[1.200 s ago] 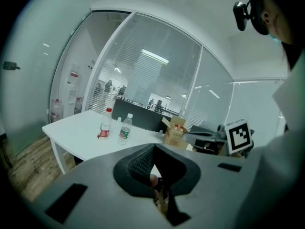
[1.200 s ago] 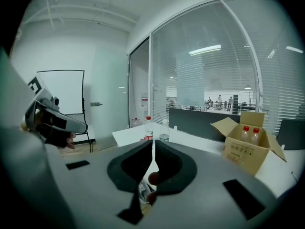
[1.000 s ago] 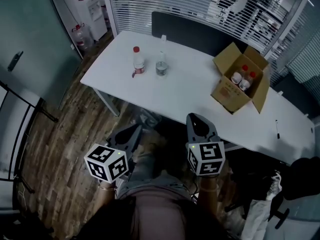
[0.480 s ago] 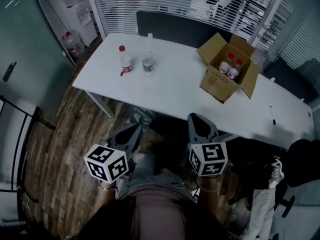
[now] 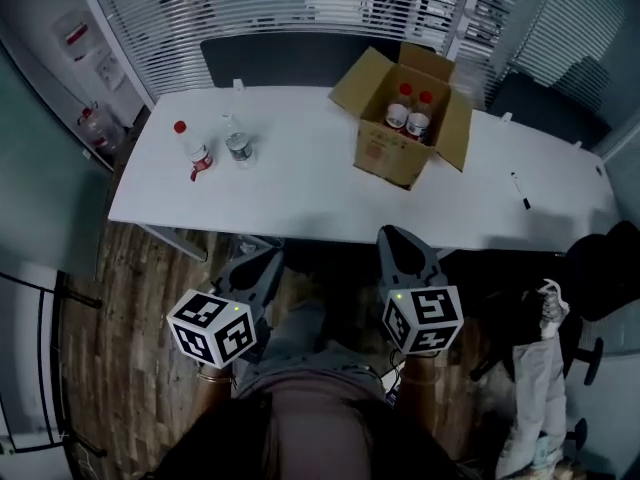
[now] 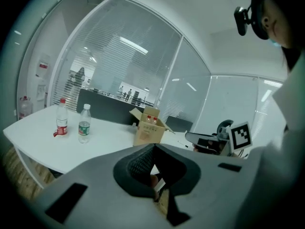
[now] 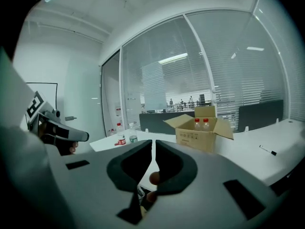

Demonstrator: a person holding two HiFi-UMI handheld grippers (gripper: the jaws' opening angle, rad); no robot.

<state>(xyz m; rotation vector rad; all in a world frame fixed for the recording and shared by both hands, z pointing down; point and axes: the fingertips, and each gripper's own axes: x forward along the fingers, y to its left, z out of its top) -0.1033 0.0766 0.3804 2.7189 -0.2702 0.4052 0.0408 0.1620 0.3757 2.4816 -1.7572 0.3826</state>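
**Both grippers clenched and empty, short of the table**

The left gripper (image 6: 153, 149) and the right gripper (image 7: 153, 144) each have their jaws pressed together on nothing. The cardboard box (image 5: 385, 150) stands open on the white table (image 5: 300, 203), ahead of the right gripper and apart from it. Its thin walls probably flex and its flaps look floppy, so the side walls are the best hold. The two capped bottles (image 5: 410, 118) inside are smooth and add weight. Well left of the box stand a red-labelled bottle (image 5: 192, 150) and a green-labelled bottle (image 5: 238, 146). A pen (image 5: 520, 190) lies to the box's right.

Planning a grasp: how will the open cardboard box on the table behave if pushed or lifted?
The box probably slides rather than tips: it sits low and wide on the smooth table. Its flaps look thin, so they would likely bend if gripped. The two bottles inside add weight and may shift.
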